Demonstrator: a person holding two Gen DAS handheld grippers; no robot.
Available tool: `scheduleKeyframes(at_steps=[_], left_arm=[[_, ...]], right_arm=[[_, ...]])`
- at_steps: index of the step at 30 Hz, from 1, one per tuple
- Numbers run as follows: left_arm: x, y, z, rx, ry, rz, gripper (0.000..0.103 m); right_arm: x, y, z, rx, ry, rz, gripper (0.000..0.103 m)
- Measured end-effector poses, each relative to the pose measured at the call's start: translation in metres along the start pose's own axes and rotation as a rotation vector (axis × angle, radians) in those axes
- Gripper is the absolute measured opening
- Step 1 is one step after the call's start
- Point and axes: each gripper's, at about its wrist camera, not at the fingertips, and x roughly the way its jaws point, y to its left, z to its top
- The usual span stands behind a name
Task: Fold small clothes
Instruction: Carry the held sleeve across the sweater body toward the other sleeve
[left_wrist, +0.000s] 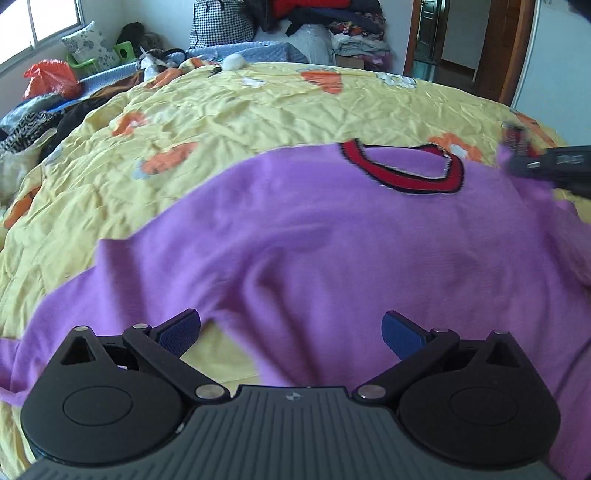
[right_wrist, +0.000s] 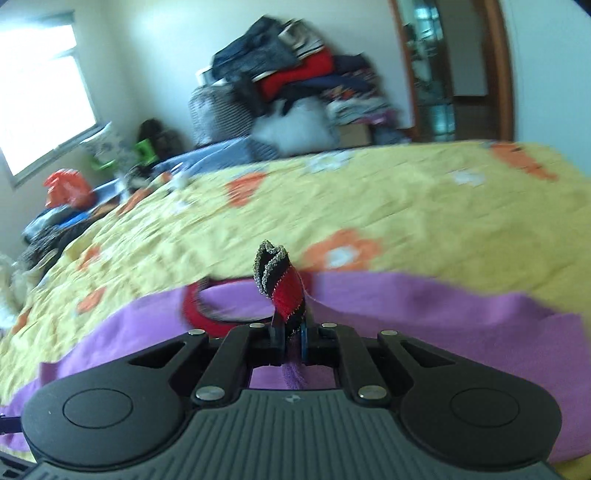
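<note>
A purple sweater (left_wrist: 332, 251) lay spread on a bed covered by a yellow quilt (left_wrist: 229, 110) printed with orange and white flowers. Its neck opening, edged with a red and black collar (left_wrist: 402, 173), sat toward the far side of the garment, and one sleeve trailed off to the near left, where a patch of quilt showed between sleeve and body.

The left tool (left_wrist: 291, 332) hung over the near part of the sweater with its jaws wide apart. Its blue pads (left_wrist: 179, 332) stood well clear of each other and nothing was gripped between them; only cloth and a bit of quilt lay below the gap.

The right tool (right_wrist: 291, 339) had its jaws drawn in narrow and clamped on a bunched cuff (right_wrist: 282, 286) of the sweater, red and black with a pale glittery edge. The cuff stood up out of the jaws, and purple knit hung down behind them toward the camera. In the left wrist view the same tool (left_wrist: 517, 164) appeared at the right edge of the sweater, beside the collar, with cloth pulled up at its tip; that part of the picture was blurred.

Beyond the bed, against the far wall, stood a heap of clothes (right_wrist: 295, 74), with a checked bag (left_wrist: 221, 22) next to it. To the far left, under a window, lay an orange plastic bag (left_wrist: 51, 77) and a patterned pillow (left_wrist: 88, 48). A wooden door frame (left_wrist: 495, 48) stood at the far right.
</note>
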Motion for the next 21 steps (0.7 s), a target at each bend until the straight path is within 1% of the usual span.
scheduleKeyframes(at_steps=[2,5,8,11,14,16,18,21], left_arm=[[-0.003,0.016,-0.002,-0.023,0.003,-0.006,0.103],[-0.006,0.034,-0.006,-0.066,0.017,-0.002,0.103],[-0.006,0.045,-0.009,-0.105,0.024,0.011,0.103],[-0.008,0.046,-0.011,-0.131,0.04,0.043,0.103],[-0.012,0.043,-0.014,-0.151,0.061,0.085,0.103],[-0.016,0.041,-0.016,-0.157,0.069,0.111,0.103],[-0.018,0.038,-0.015,-0.162,0.09,0.147,0.103],[-0.023,0.037,-0.015,-0.166,0.089,0.164,0.103]], right_arm=[[0.013,0.027,-0.01,-0.032,0.025,0.028,0.007],[0.026,0.054,-0.023,-0.042,0.062,0.088,0.007],[0.035,0.069,-0.035,-0.047,0.087,0.134,0.007],[0.04,0.081,-0.046,-0.06,0.117,0.17,0.007],[0.046,0.091,-0.057,-0.108,0.132,0.163,0.007],[0.053,0.097,-0.063,-0.148,0.14,0.13,0.007],[0.055,0.102,-0.067,-0.166,0.137,0.118,0.007],[0.059,0.105,-0.072,-0.191,0.147,0.089,0.007]])
